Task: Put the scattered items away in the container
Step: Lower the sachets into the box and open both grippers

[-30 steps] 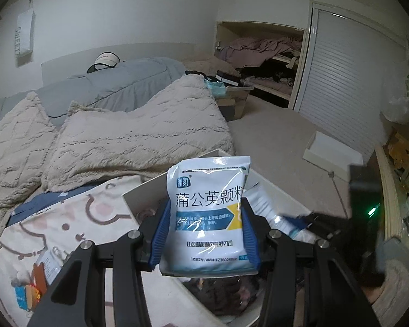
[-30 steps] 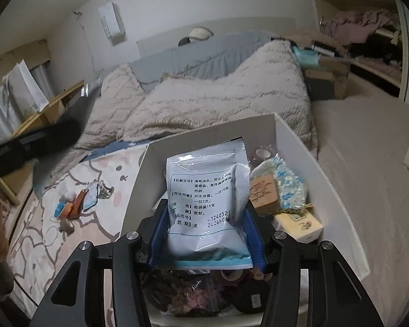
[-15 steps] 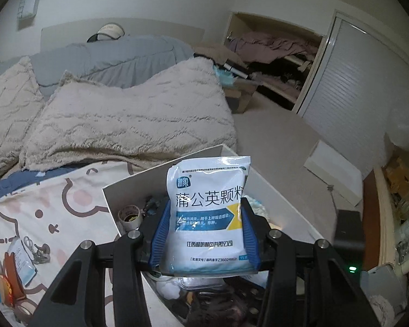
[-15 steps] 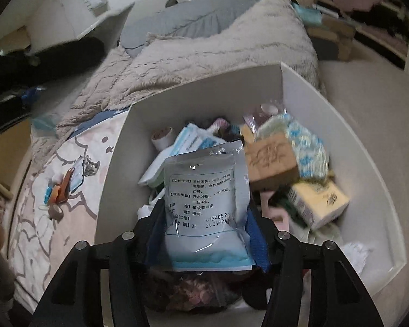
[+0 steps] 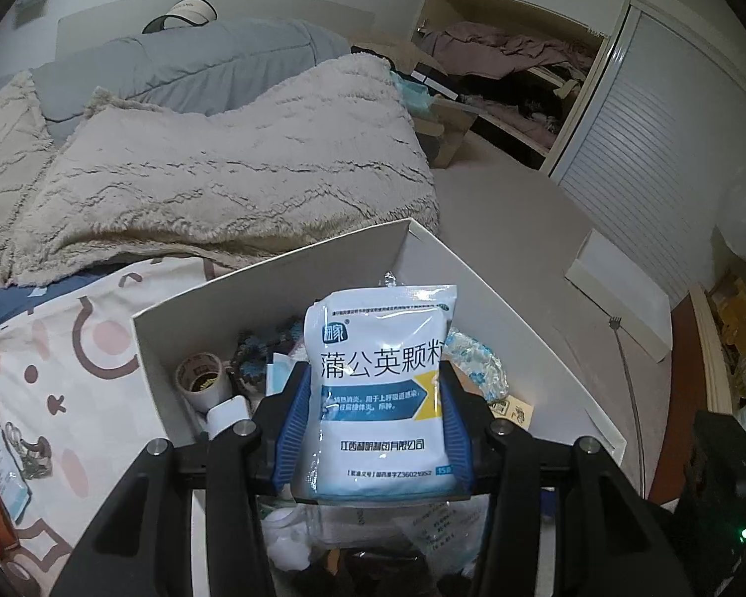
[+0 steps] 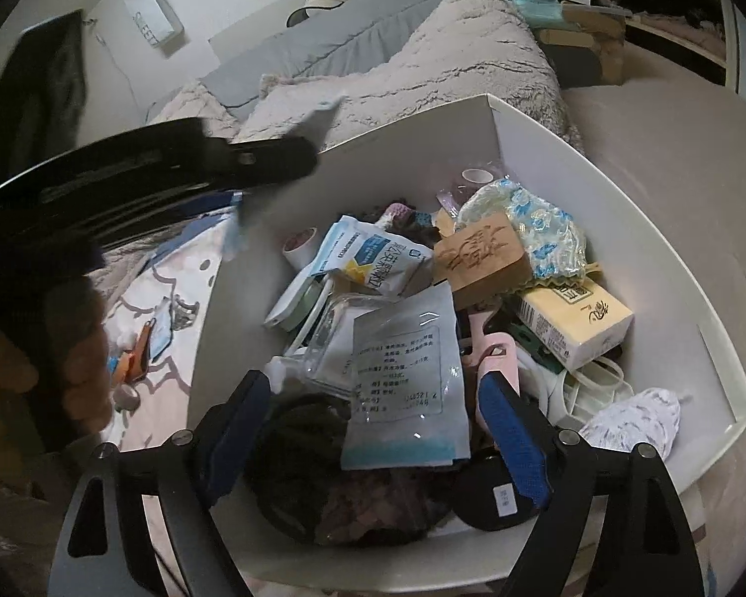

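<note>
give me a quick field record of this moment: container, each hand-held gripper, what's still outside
container: white box on the bed, already full of mixed items
left hand-held gripper: shut on a blue and white sachet, held upright above the box
right hand-held gripper: open, jaws have just been opening; a pale sachet lies loose between them on the pile, pads clear of it
in box: wooden block, yellow carton, tape roll
still outside: small items on the patterned sheet beside the box
</note>
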Motion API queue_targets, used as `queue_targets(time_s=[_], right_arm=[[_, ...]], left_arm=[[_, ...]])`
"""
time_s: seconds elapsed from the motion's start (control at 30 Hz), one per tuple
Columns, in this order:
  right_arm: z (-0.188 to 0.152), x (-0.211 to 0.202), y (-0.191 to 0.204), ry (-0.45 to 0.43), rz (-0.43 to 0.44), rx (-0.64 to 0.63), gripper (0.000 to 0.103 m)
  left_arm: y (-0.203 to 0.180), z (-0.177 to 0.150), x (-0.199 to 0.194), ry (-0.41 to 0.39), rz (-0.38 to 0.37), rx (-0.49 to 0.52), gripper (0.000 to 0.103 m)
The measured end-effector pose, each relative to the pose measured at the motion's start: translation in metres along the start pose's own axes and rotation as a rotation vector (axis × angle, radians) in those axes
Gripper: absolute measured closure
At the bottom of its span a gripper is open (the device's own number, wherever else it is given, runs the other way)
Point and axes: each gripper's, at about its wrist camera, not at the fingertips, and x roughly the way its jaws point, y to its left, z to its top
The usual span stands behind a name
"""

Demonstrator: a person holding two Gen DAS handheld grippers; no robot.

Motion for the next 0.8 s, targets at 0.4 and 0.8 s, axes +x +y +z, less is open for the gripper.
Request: queue_targets(time_s=[0.4, 0.8], right_arm=[[-0.006, -0.009, 0.001, -0.020, -0.036, -0.038, 0.017], [-0.007, -0.021, 0.001, -0.060, -0.053, -0.034, 0.017]], left_arm=[[0.001, 0.005, 0.028, 0.033, -0.020, -0.027, 0.023], [-0.008, 0.001, 0.005, -0.009, 0.033, 0.043, 0.009]])
